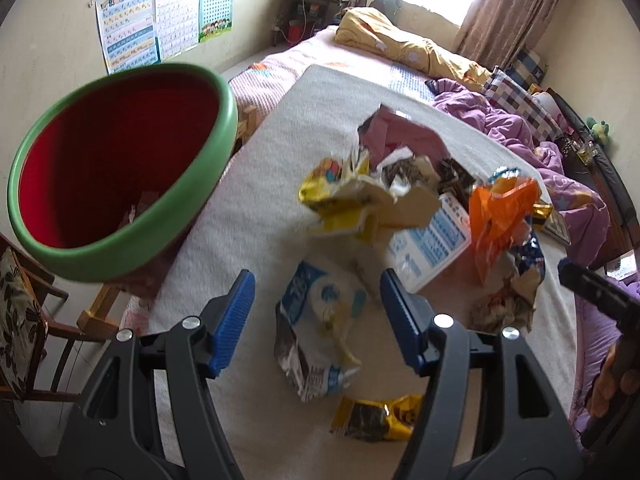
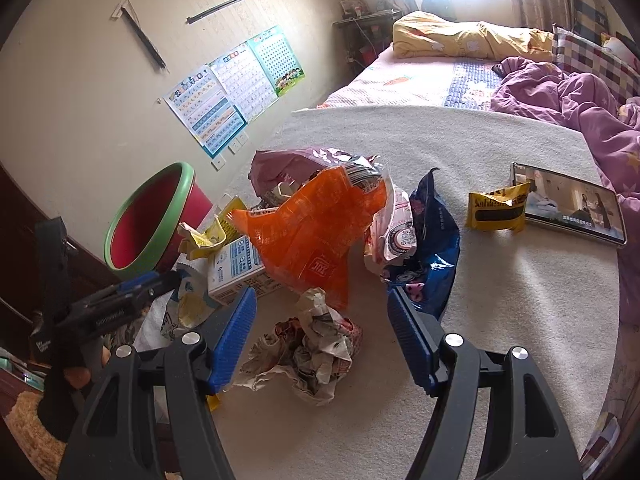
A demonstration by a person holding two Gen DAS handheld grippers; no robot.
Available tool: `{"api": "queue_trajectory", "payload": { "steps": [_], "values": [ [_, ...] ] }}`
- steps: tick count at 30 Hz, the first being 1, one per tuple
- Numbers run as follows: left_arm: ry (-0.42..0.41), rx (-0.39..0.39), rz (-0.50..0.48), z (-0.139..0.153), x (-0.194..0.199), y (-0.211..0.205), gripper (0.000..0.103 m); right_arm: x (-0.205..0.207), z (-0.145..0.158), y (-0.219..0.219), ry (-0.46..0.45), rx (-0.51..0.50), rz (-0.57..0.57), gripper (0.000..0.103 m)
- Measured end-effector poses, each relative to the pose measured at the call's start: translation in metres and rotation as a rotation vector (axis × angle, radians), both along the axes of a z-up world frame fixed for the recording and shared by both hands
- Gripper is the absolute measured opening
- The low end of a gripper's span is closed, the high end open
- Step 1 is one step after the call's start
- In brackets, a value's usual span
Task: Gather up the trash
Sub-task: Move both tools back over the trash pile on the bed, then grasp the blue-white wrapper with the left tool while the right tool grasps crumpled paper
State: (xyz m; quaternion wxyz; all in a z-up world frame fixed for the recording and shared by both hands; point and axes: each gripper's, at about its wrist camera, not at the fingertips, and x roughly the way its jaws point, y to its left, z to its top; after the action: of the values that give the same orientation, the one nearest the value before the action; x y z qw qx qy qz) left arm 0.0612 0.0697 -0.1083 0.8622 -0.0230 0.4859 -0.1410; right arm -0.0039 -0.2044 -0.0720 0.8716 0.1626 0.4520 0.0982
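Note:
A pile of trash lies on a white blanket (image 1: 256,208) on the bed. My left gripper (image 1: 316,292) is open and empty above a blue-white wrapper (image 1: 316,320). A yellow wrapper (image 1: 348,200), an orange bag (image 1: 500,212) and a small yellow-black packet (image 1: 376,416) lie around it. The red bin with a green rim (image 1: 116,160) stands at the left. My right gripper (image 2: 322,312) is open and empty over a crumpled paper wad (image 2: 316,348). The orange bag (image 2: 316,228), a blue bag (image 2: 436,240) and a white carton (image 2: 236,268) lie just beyond. The bin (image 2: 148,220) stands left.
A phone (image 2: 572,204) with its screen lit lies on the blanket at the right, with a yellow packet (image 2: 496,208) beside it. Purple bedding (image 2: 580,108) and pillows lie behind. A wooden chair (image 1: 28,320) stands left of the bed.

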Motion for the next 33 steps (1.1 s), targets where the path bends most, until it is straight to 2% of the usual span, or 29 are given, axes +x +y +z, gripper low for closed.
{"api": "queue_trajectory", "payload": {
  "steps": [6,14,19,25,29,33],
  "values": [
    [0.057,0.009,0.006,-0.019,-0.006,-0.004,0.062,0.002,-0.017,0.005,0.066,0.011,0.036,0.067],
    [0.065,0.018,-0.005,-0.025,-0.007,-0.009,0.060,0.003,-0.044,0.015,0.169,0.021,0.059,0.068],
    [0.057,0.021,-0.006,-0.024,-0.010,-0.009,0.059,-0.005,-0.037,0.021,0.127,-0.021,0.076,0.071],
    [0.039,0.010,-0.005,-0.018,-0.015,-0.006,0.059,-0.019,-0.024,0.029,0.038,-0.083,0.173,0.074],
    [0.042,0.010,-0.006,-0.019,-0.015,-0.007,0.059,-0.018,-0.029,0.038,0.045,-0.111,0.211,0.078],
    [0.054,0.012,-0.004,-0.021,-0.016,-0.006,0.059,-0.010,-0.037,0.053,0.065,-0.183,0.218,0.078]
  ]
}}
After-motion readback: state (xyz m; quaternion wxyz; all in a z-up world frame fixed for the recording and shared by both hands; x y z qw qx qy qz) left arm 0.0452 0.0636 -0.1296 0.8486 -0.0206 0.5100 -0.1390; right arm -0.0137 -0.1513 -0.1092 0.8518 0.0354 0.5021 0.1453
